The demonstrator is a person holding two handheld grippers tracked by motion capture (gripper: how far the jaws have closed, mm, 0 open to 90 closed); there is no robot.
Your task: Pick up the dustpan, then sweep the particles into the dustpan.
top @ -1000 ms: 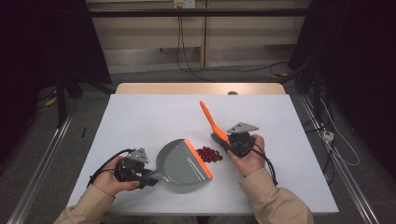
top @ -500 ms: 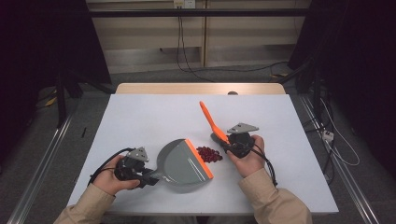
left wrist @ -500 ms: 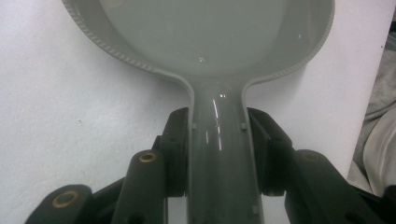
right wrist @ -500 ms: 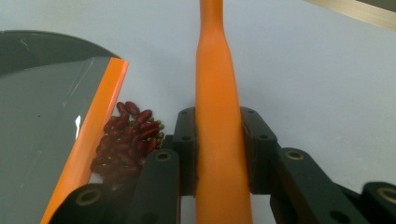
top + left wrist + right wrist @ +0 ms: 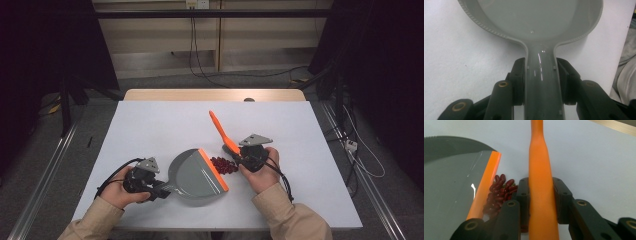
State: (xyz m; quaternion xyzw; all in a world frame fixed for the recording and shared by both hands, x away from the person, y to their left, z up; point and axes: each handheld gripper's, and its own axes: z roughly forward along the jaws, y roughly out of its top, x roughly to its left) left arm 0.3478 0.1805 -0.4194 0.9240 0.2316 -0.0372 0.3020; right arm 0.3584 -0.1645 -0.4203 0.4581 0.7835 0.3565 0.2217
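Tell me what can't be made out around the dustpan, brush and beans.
- Brush head: right gripper view, hidden behind the right gripper; high view, behind that gripper.
- Beans: high view, too small to count.
- Dustpan lip: left gripper view, cut off by the top edge.

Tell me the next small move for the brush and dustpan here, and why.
Probably a short sweep of the orange brush toward the dustpan. The red beans lie on the table right at the pan's orange lip, none inside yet. The right hand-held gripper is clamped on the brush, the left hand-held gripper on the pan's handle, so the pan can stay put.
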